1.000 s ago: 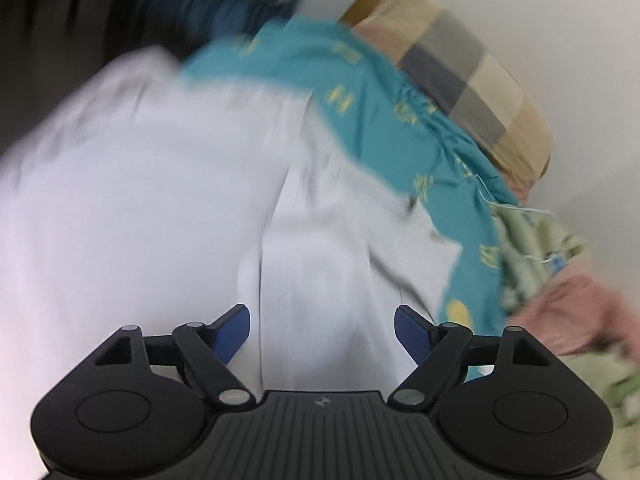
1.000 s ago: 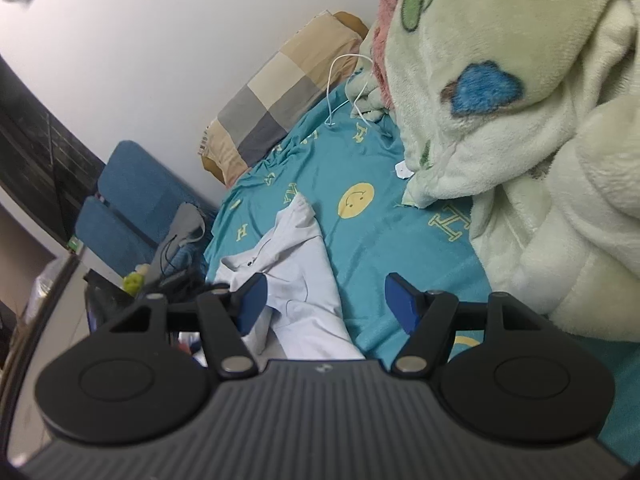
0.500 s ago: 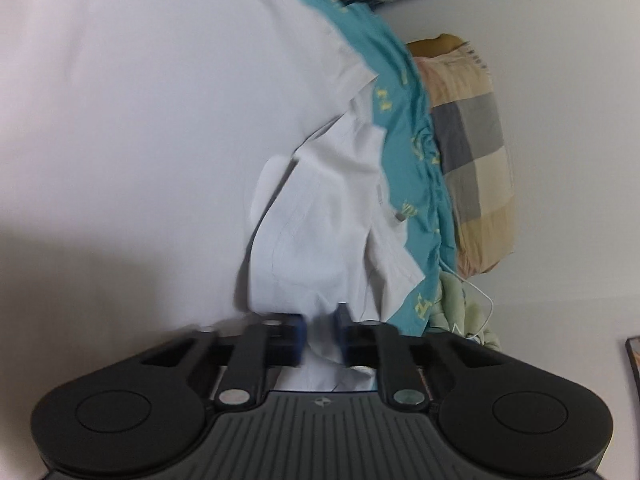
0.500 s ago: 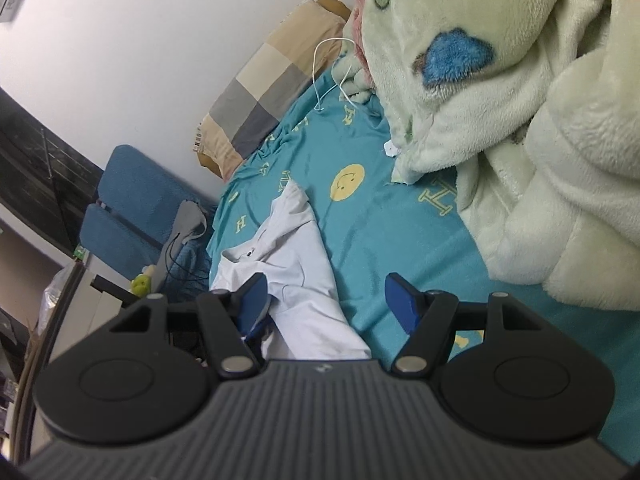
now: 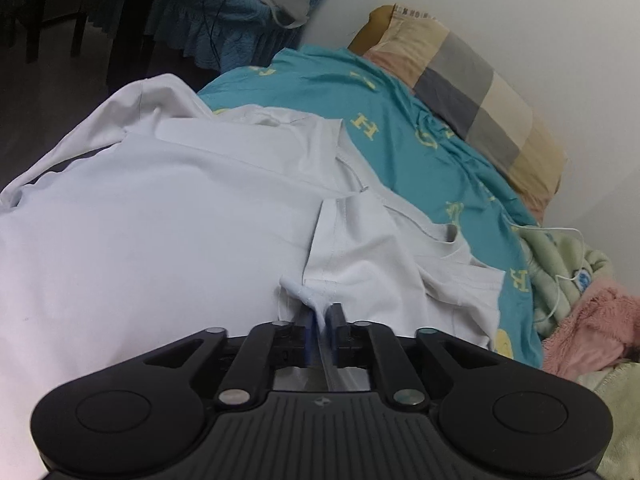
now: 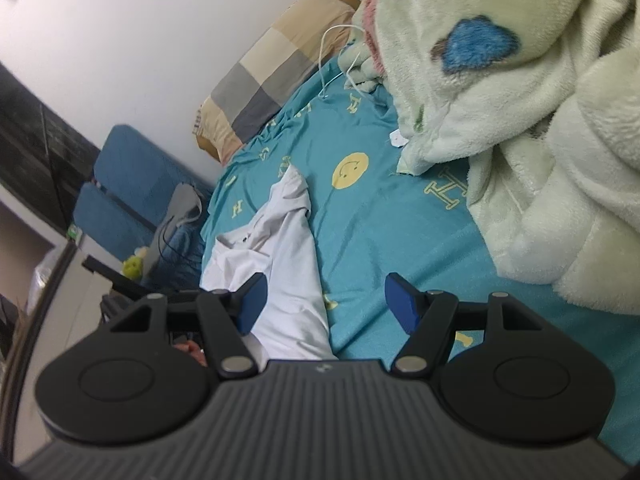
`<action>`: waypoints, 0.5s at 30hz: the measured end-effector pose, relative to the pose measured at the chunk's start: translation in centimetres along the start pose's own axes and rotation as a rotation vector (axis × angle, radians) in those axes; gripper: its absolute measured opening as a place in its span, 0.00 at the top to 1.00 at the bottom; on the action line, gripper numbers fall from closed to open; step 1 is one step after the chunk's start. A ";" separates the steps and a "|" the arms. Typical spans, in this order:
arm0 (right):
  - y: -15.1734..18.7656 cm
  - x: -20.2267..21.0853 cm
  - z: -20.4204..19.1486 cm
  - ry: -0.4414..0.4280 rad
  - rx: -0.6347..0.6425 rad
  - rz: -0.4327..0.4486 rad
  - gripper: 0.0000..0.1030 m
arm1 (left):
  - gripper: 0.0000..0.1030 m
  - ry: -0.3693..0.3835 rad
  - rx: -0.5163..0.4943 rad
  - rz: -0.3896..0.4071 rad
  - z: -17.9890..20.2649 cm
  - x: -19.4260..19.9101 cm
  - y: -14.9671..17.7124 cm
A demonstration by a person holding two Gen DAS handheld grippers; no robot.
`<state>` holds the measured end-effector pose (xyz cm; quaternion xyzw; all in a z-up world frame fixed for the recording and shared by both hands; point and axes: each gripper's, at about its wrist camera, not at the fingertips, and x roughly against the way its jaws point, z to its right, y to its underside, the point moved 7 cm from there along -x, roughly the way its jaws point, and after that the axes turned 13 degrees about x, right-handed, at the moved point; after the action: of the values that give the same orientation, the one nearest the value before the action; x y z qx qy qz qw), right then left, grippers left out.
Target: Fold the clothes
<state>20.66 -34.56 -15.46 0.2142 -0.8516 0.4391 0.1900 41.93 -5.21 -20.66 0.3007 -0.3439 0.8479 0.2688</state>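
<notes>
Teal bedsheet (image 5: 404, 128) carries a limp white shirt (image 5: 160, 216), best pinched at seams; left gripper (image 5: 320, 320), jaws opening, nips a fold, right gripper (image 6: 324, 300) gapes empty.

- Teal bedsheet (image 6: 372, 216) with yellow letters and a smiley face
- Checked pillow (image 5: 476, 92) against the wall
- Pale green fleece blanket (image 6: 532, 128)
- White cable (image 6: 332, 60)
</notes>
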 end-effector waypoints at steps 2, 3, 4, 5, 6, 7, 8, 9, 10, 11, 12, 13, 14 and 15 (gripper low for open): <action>0.0 -0.1 -0.5 -0.009 0.028 -0.008 0.34 | 0.54 -0.001 -0.046 -0.003 0.3 1.3 0.2; 0.0 -0.2 -0.9 -0.014 0.046 -0.011 0.34 | 0.52 -0.005 -0.085 -0.004 0.6 2.4 0.6; 0.0 -0.2 -1.3 -0.021 0.066 -0.016 0.34 | 0.51 -0.013 -0.130 -0.008 0.9 3.6 1.1; 0.1 -0.2 -1.7 -0.028 0.089 -0.023 0.34 | 0.50 -0.027 -0.174 -0.017 1.1 4.8 1.7; 0.2 -0.1 -2.1 -0.036 0.111 -0.031 0.34 | 0.47 -0.036 -0.211 -0.024 1.2 6.2 2.4; 0.3 0.1 -2.4 -0.040 0.137 -0.034 0.34 | 0.45 -0.033 -0.240 -0.024 1.2 7.8 3.3; 0.4 0.3 -2.8 -0.043 0.162 -0.037 0.34 | 0.42 -0.030 -0.270 -0.024 1.2 9.4 4.2; 0.6 0.6 -3.2 -0.047 0.189 -0.041 0.34 | 0.39 -0.027 -0.295 -0.025 1.2 11.0 5.1; 0.7 0.9 -3.6 -0.049 0.214 -0.046 0.34 | 0.39 -0.018 -0.309 -0.030 1.2 12.6 6.2; 0.8 1.5 -3.8 -0.048 0.235 -0.050 0.34 | 0.39 -0.002 -0.316 -0.039 1.1 14.4 7.5; 0.8 2.1 -4.0 -0.045 0.252 -0.049 0.34 | 0.39 0.016 -0.319 -0.052 1.0 15.8 8.8; 0.7 2.9 -4.0 -0.040 0.256 -0.041 0.34 | 0.39 0.035 -0.321 -0.067 0.9 17.3 10.2; 0.5 3.7 -4.0 -0.034 0.257 -0.031 0.34 | 0.39 0.052 -0.325 -0.088 0.8 18.5 11.8; 0.4 4.6 -3.9 -0.028 0.259 -0.022 0.34 | 0.39 0.073 -0.327 -0.111 0.7 19.5 13.5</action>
<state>17.14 -32.04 -11.25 0.2521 -0.7881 0.5401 0.1538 20.03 -9.20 -12.38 0.2407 -0.4503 0.7748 0.3728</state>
